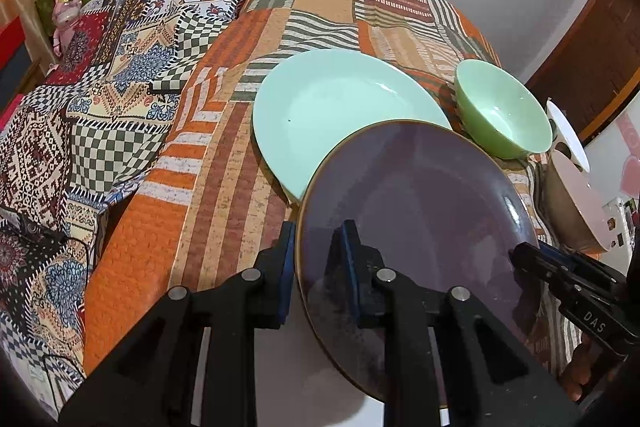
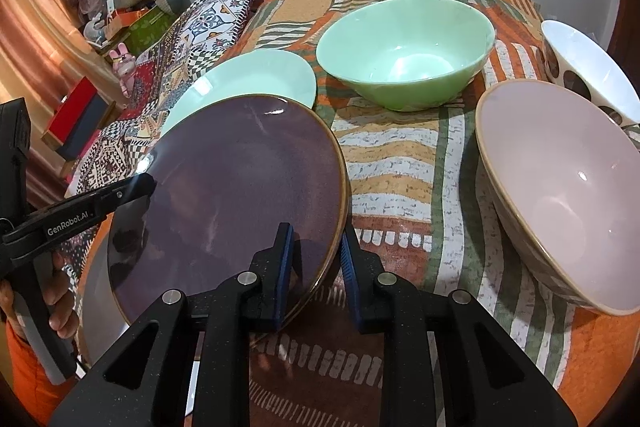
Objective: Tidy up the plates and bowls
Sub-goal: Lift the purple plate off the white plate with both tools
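Low in the centre of both views, my left gripper (image 1: 318, 267) and right gripper (image 2: 316, 259) are clamped on opposite rims of the purple plate (image 1: 420, 203), overlapping the mint plate (image 1: 340, 107); I'd lift both sides evenly

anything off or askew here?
Only the purple plate: it is tilted, overlapping the mint plate, with the left gripper and right gripper clamped on opposite rim edges. Bowls sit upright; no spills or chips visible.
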`<state>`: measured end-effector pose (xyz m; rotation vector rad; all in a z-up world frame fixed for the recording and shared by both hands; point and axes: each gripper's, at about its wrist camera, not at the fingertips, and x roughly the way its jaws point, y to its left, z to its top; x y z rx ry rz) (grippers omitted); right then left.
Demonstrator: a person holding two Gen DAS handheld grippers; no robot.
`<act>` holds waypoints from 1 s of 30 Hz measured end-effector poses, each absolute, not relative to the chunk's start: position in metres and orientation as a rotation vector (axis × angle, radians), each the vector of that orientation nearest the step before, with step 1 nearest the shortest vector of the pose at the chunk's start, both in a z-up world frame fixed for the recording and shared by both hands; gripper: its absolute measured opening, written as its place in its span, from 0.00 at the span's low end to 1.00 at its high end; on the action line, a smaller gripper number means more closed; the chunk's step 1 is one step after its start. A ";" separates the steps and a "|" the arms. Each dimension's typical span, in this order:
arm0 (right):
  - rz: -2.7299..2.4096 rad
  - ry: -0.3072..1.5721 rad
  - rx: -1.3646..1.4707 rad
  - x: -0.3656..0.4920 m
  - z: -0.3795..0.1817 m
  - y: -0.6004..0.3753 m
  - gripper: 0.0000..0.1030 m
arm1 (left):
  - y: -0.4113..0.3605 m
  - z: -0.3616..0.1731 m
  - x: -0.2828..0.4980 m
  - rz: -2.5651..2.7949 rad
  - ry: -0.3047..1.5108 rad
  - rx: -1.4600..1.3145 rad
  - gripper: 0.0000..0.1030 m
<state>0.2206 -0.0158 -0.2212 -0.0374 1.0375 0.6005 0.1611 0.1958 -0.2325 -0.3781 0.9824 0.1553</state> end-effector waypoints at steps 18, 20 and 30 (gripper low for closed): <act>0.617 0.923 -0.083 0.205 -0.193 -0.018 0.13 | 0.152 -0.190 0.141 0.124 0.875 -0.246 0.00; 0.605 0.923 -0.079 0.210 -0.195 -0.019 0.13 | 0.160 -0.192 0.137 0.157 0.883 -0.248 0.01; 0.634 0.950 -0.053 0.204 -0.202 -0.019 0.13 | 0.209 -0.214 0.116 0.246 0.938 -0.323 0.50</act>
